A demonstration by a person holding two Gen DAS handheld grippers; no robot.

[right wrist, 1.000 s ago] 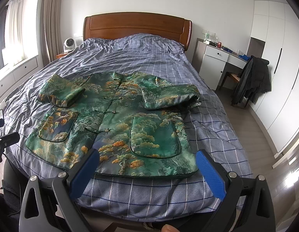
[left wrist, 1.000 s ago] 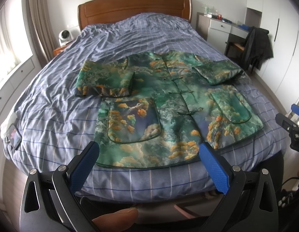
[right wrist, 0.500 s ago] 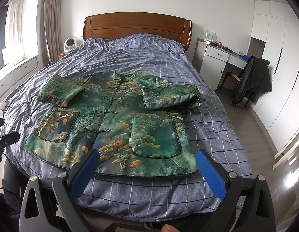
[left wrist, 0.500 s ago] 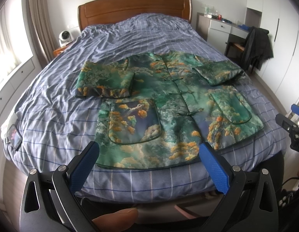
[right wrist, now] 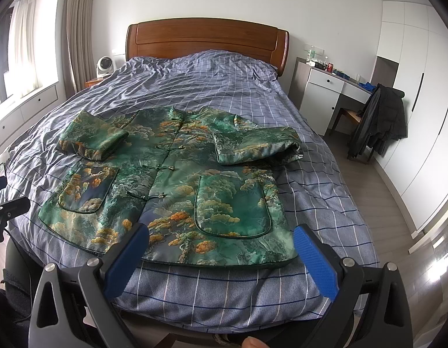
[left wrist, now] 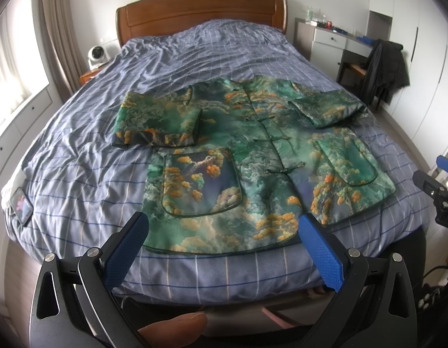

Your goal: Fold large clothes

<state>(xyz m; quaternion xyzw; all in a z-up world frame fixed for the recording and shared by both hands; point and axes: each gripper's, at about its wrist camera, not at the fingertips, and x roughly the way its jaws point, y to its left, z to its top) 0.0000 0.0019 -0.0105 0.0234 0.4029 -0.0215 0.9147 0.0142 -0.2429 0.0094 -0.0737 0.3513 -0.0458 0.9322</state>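
The jacket [left wrist: 253, 156] is lying flat on the bed [left wrist: 79, 159], both sleeves folded in, unchanged from a second ago. You're holding your left tool [left wrist: 221, 229] and right tool [right wrist: 221, 240] wide open, empty, so folding isn't advancing.

Near bed edge: bare blue checked bedspread [right wrist: 224, 290] borders the green brocade jacket [right wrist: 177, 185] hem.
Bed sides: open bedspread flanks both folded sleeves.
Right aisle: black coat on wooden chair [right wrist: 377, 121] stands there.

Jacket [left wrist: 253, 156] glossy, seemingly satin; bedcover [left wrist: 79, 174] matt cloth; headboard [right wrist: 206, 40] polished wood.
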